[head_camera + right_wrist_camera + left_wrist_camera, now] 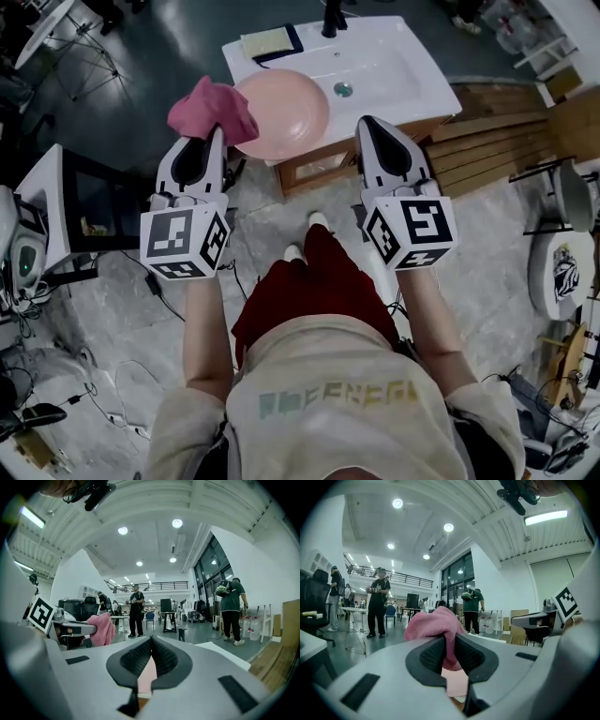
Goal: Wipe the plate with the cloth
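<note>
Our left gripper (217, 133) pinches the cloth (212, 108) at upper left of centre. The bunched cloth sticks out past the jaw tips, its long side running left to right, and it overlaps the left rim of the plate (286, 112). The plate lies flat on the front left corner of the sink (398, 80), overhanging the edge. Our right gripper (368, 124), jaws pressed together and empty, hangs just right of the plate.

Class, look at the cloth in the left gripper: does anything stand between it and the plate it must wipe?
Nothing visible does. The cloth, pinched by the left gripper, overlaps the left rim of the plate in the head view; the plate's face is bare. The right gripper sits shut to its right.
</note>
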Demonstrator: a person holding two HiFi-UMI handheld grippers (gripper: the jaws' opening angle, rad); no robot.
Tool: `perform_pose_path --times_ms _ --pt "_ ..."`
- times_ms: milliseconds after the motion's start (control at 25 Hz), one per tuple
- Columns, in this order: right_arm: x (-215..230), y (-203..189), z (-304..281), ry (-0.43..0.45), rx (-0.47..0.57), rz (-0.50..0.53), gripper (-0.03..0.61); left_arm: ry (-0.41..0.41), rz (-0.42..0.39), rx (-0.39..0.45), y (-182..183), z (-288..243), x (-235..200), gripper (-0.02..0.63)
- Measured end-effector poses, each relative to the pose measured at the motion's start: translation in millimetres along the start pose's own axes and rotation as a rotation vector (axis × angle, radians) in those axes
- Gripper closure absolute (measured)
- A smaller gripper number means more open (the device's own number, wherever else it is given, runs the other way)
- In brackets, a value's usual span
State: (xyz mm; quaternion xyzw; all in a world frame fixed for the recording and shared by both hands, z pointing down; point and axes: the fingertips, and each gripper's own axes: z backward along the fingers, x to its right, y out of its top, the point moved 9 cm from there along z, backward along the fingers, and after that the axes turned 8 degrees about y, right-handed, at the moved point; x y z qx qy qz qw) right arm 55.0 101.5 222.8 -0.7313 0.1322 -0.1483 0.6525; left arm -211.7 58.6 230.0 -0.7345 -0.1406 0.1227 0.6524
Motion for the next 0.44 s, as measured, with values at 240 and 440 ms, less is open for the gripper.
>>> perform_pose_path --times_ms 240,440 --pt "-8 5 19 -0.023 0.021 0.057 0.541 -0.007 0.0 0.008 1 16 9 0.553" --pt "-12 7 32 -0.021 0.038 0.065 0.541 -0.007 -0.001 0.015 1 27 16 0.553"
